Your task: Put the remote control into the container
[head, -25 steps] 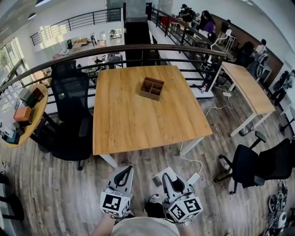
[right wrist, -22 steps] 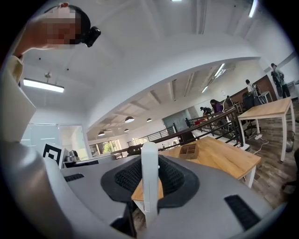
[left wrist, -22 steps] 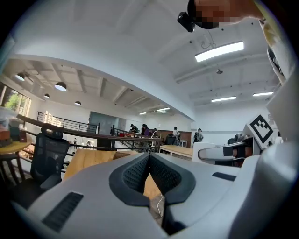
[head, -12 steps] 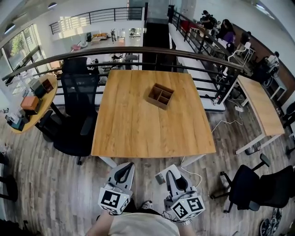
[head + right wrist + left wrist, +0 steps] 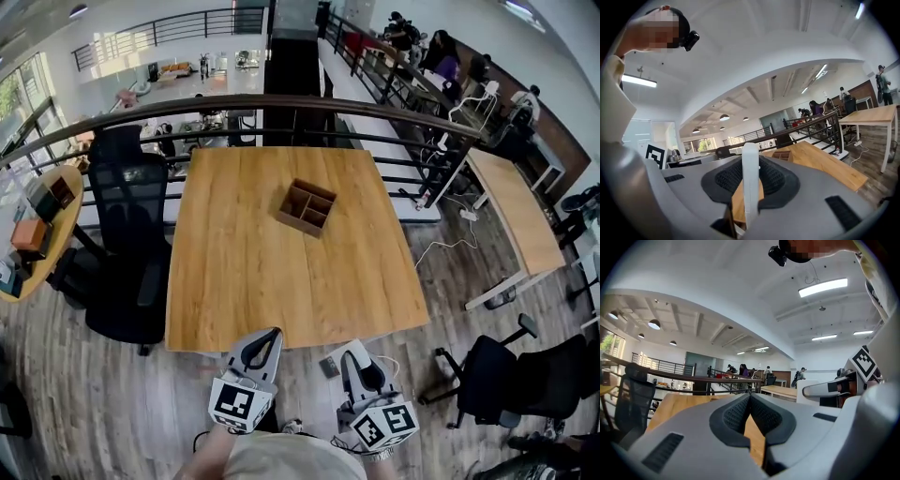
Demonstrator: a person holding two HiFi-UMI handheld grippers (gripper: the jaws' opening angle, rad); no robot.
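A brown wooden container (image 5: 306, 207) with several compartments stands on the far half of a square wooden table (image 5: 253, 281); the right gripper view shows it as a small box (image 5: 783, 154) ahead. My right gripper (image 5: 352, 354) is shut on a slim white remote control (image 5: 750, 178), which stands edge-on between the pads. My left gripper (image 5: 270, 336) is shut with nothing in it; its pads (image 5: 740, 412) meet. Both grippers hover over the floor just short of the table's near edge.
A black office chair (image 5: 127, 234) stands at the table's left side. A dark railing (image 5: 281, 101) runs behind the table. Another wooden table (image 5: 511, 211) and a black chair (image 5: 492, 375) are to the right. A round desk with boxes (image 5: 33, 234) sits far left.
Both grippers have come closer to the table's near edge. The head view has shifted, so the table and container sit a little more to the left.
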